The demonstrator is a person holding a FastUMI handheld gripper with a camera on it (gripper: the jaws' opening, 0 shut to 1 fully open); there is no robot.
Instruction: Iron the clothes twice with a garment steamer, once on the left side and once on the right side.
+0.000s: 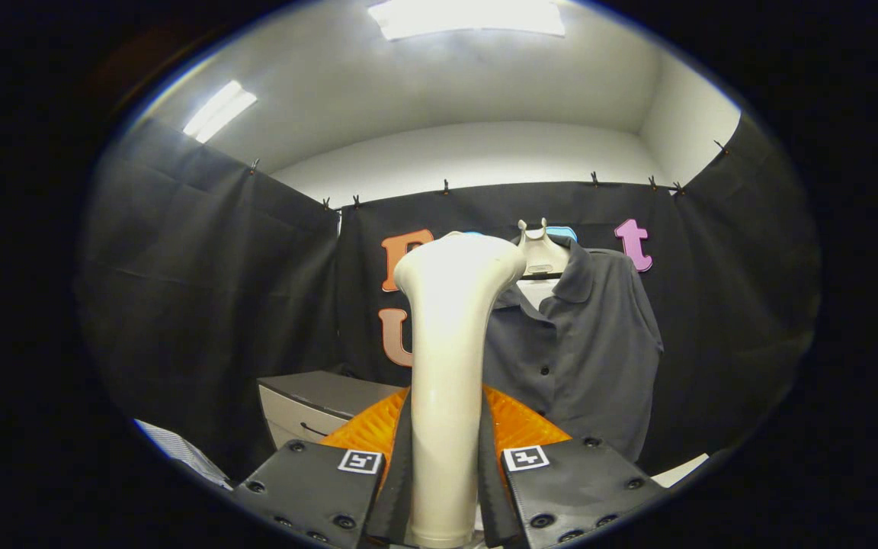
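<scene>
The gripper (445, 457) is clamping the garment steamer (450, 358) between both fingers, handle standing upright. The shirt (588, 343) is hanging beyond the fingers, offset rightward, so the head is needing to travel forward-right.

Gripper view, looking forward along the fingers (401, 465).
Steamer (450, 358) very near; shirt (584, 343) farther, slightly right.

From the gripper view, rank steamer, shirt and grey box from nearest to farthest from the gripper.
1. Steamer: clamped upright between the gripper jaws.
2. Grey box: ahead, to the left, low.
3. Shirt: beyond, to the right, hanging on a hanger against the wall.
</scene>
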